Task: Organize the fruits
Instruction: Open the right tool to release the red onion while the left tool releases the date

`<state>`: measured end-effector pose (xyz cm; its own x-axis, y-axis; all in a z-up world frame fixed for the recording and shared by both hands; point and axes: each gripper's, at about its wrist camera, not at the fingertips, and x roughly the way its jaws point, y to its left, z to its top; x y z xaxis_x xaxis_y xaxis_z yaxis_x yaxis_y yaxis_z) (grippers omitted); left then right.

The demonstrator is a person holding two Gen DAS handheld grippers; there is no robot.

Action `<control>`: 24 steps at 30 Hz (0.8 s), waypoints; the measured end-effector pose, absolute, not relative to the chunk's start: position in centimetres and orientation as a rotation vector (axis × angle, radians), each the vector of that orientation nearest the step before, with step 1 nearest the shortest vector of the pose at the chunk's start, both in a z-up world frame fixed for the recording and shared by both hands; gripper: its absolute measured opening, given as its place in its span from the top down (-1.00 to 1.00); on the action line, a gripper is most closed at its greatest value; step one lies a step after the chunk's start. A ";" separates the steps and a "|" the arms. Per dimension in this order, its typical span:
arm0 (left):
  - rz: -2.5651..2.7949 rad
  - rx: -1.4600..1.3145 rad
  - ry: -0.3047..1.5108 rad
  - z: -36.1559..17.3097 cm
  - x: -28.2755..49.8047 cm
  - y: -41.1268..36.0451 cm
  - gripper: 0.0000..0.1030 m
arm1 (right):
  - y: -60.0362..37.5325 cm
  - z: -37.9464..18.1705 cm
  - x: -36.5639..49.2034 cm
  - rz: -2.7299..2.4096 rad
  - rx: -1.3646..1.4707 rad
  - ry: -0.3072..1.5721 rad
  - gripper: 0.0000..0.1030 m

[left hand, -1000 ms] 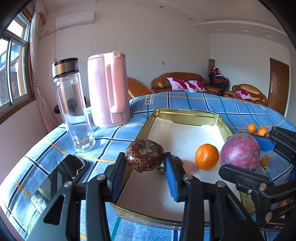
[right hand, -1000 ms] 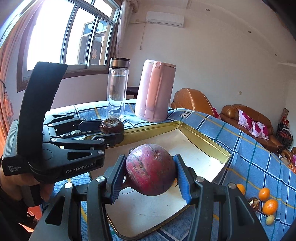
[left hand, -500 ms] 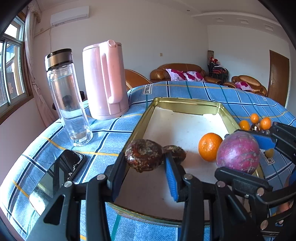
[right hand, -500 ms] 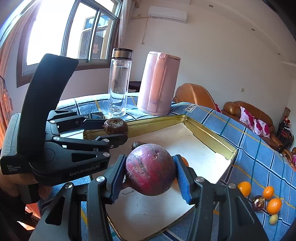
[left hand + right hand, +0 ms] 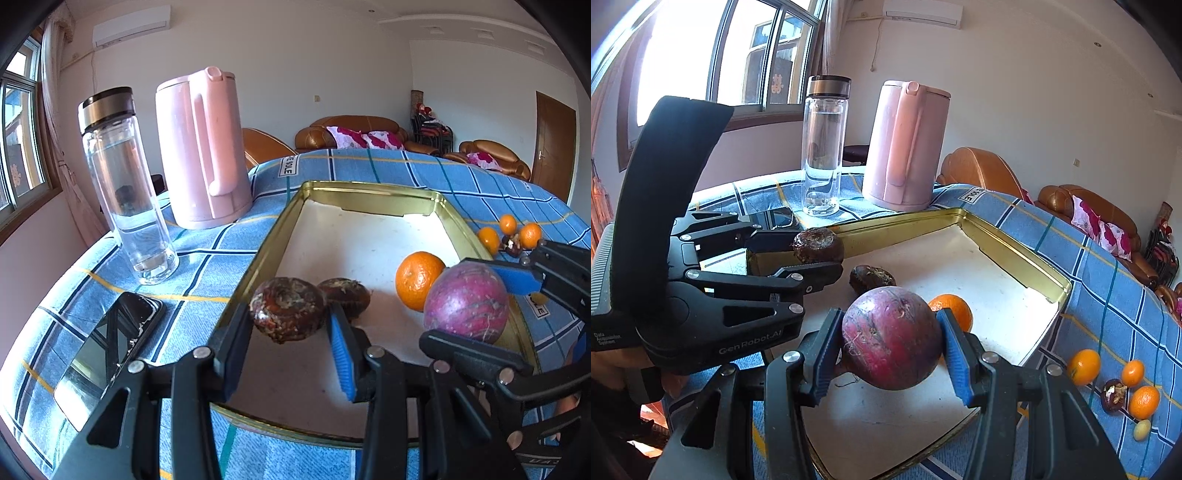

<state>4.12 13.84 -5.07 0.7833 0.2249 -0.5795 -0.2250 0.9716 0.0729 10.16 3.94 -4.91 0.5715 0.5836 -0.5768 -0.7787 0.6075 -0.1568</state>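
Observation:
My left gripper (image 5: 286,325) is shut on a dark brown fruit (image 5: 286,314) over the near left part of the gold tray (image 5: 266,236). In the right wrist view the same brown fruit (image 5: 817,245) sits in the left gripper (image 5: 820,254). My right gripper (image 5: 892,345) is shut on a large purple-red fruit (image 5: 892,343), held above the tray's (image 5: 905,221) near side; the purple-red fruit (image 5: 465,306) also shows at the right of the left wrist view. On the tray floor lie a second brown fruit (image 5: 345,295) and an orange (image 5: 417,278).
A glass bottle (image 5: 125,192), a pink kettle (image 5: 203,147) and a black phone (image 5: 107,347) stand left of the tray on the blue checked cloth. Several small oranges (image 5: 1084,365) and a brown fruit (image 5: 1112,393) lie on the cloth right of the tray.
Both grippers, each keeping its fruit, have tipped a little more over the tray; the second brown fruit and the orange on its floor have come into fuller view.

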 end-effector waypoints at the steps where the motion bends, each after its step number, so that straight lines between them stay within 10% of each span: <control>1: 0.241 -0.001 0.629 -5.1 4.2 13.9 0.16 | 4.0 -5.0 10.2 0.826 -0.423 0.513 -0.04; 24: 0.233 0.021 0.677 -5.6 4.7 13.6 0.14 | 4.7 -5.7 10.5 0.810 -0.462 0.565 -0.04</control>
